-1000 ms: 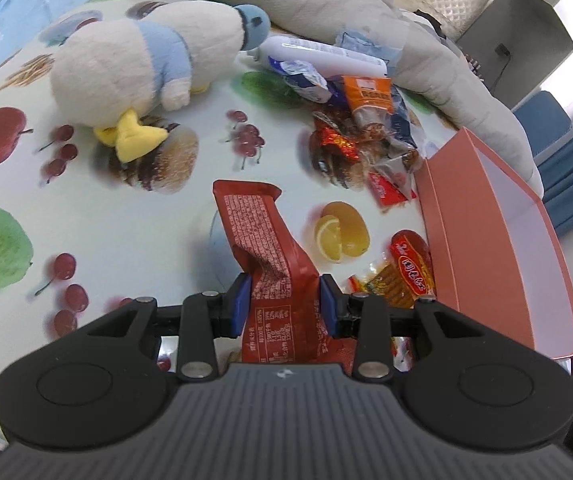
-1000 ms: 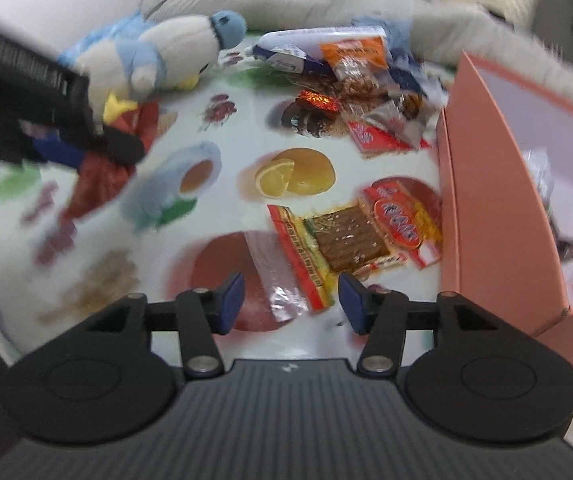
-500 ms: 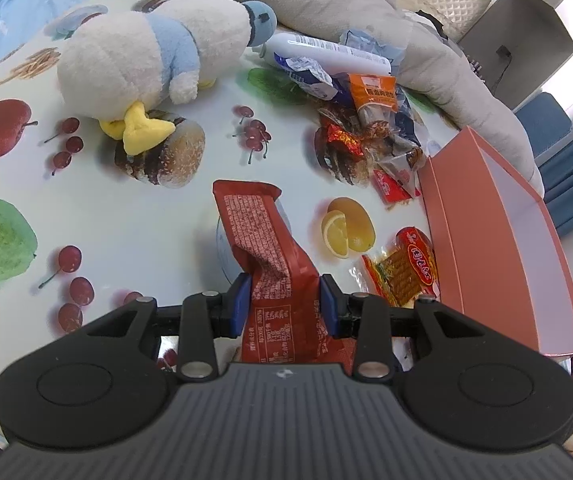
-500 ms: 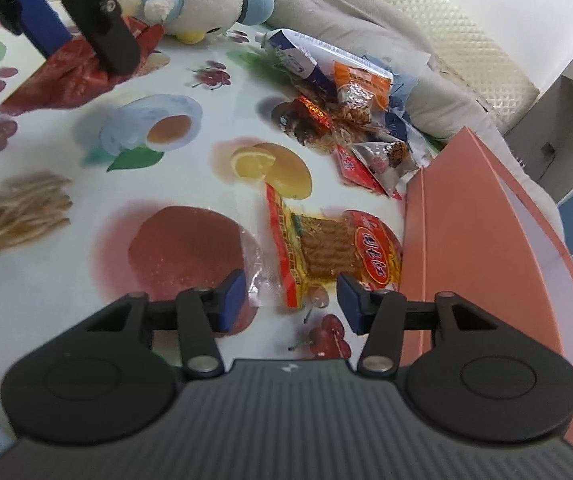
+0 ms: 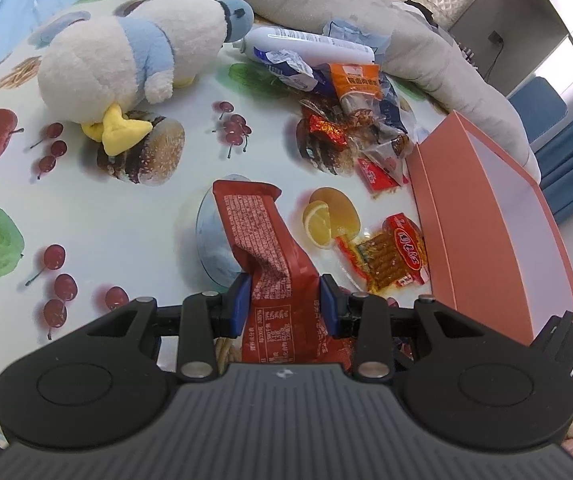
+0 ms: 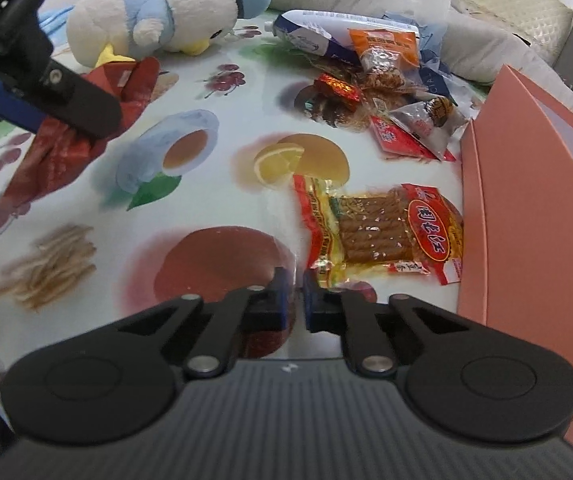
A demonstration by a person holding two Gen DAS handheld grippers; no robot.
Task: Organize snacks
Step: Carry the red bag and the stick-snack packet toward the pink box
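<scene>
My left gripper (image 5: 282, 300) is shut on a tall red snack bag (image 5: 258, 232) and holds it upright above the fruit-print cloth. From the right wrist view the left gripper (image 6: 26, 96) and its red bag (image 6: 58, 148) show at the upper left. My right gripper (image 6: 298, 296) sits low at the cloth, its jaws closing to a thin gap on the clear end of a yellow-red snack packet (image 6: 382, 232). That packet (image 5: 390, 256) lies flat beside the salmon box (image 6: 526, 200). The box's (image 5: 486, 220) inside is mostly hidden.
A heap of loose snack packets (image 6: 378, 72) lies at the back by a grey blanket (image 5: 426, 40). A white and blue plush duck (image 5: 126, 60) rests at the back left. The box wall stands close on the right gripper's right.
The right gripper's jaws went from wide apart to nearly touching, and it sank closer to the yellow-red packet. The left gripper kept still with the red bag.
</scene>
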